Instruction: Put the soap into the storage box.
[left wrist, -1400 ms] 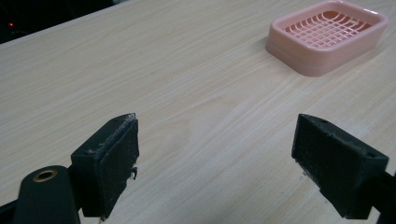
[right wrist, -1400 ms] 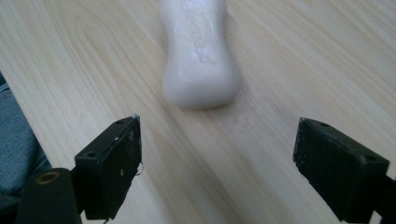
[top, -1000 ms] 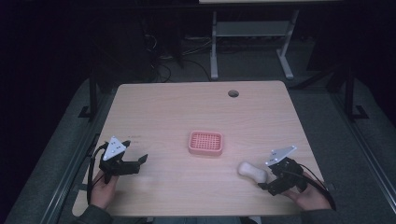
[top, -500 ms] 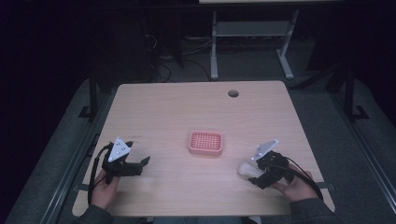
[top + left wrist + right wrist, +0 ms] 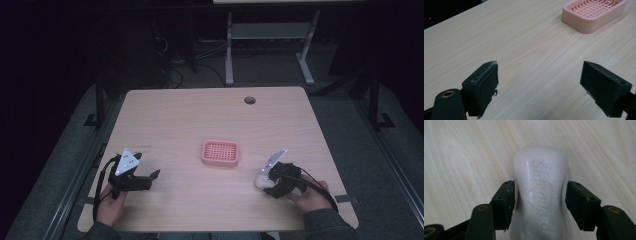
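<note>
Soap bar (image 5: 539, 195) | right gripper (image 5: 539, 202) fingers closing around it for pickup | left gripper (image 5: 546, 87) fingers gaping, idling over counter (image 5: 200, 115)

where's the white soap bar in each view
High view: the white soap bar lies right of centre near the table's front edge, at the right gripper, right of the pink soap dish.
Left gripper view: not in it; the dish is top right.
Right gripper view: the bar is central, between the fingers.
Shared landmark: the light wooden table.
</note>
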